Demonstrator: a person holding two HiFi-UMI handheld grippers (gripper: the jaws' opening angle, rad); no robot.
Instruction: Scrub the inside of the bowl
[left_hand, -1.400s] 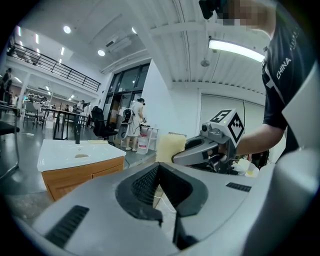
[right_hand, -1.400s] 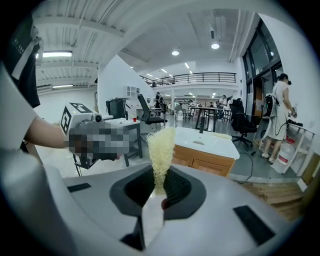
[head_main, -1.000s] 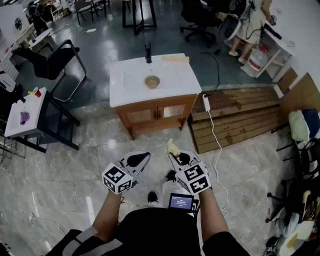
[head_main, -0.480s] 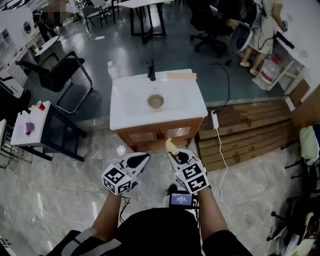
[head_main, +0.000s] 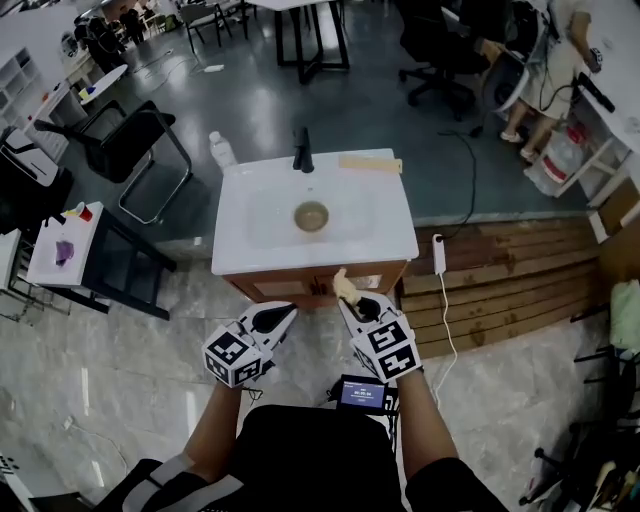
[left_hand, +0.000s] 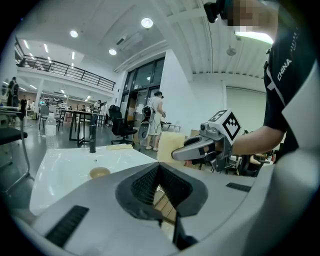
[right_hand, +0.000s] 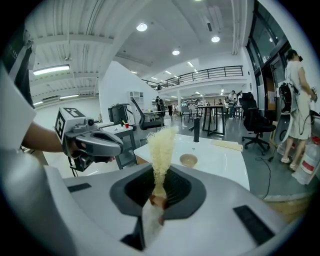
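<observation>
Standing in the upper middle of the head view, a white sink top (head_main: 250, 235) is seen on a wooden cabinet (head_main: 290, 287). The small tan bowl (head_main: 311, 216) is set upright in the shallow basin, at the centre of the frame's upper half and just below the black faucet (head_main: 303, 151). A pale strip (head_main: 369, 164) is laid along the sink top's far right edge, and a clear bottle (head_main: 221, 152) is stood beyond its far left corner.

Both grippers are held in the lower middle of the head view, over the marble floor (head_main: 110, 370) and short of the cabinet, well apart from the bowl. The left gripper (head_main: 277, 317) is clenched with nothing in it: in its own view the ribbed pads are pressed together and only the floor is seen beyond them. The right gripper (head_main: 349, 305) is clamped on a yellow fibrous scrubbing pad (right_hand: 161, 146), which is gripped by its lower end and stands upright above the jaws. In the right gripper view the bowl is seen just right of the pad's tip, far off on the sink top.
</observation>
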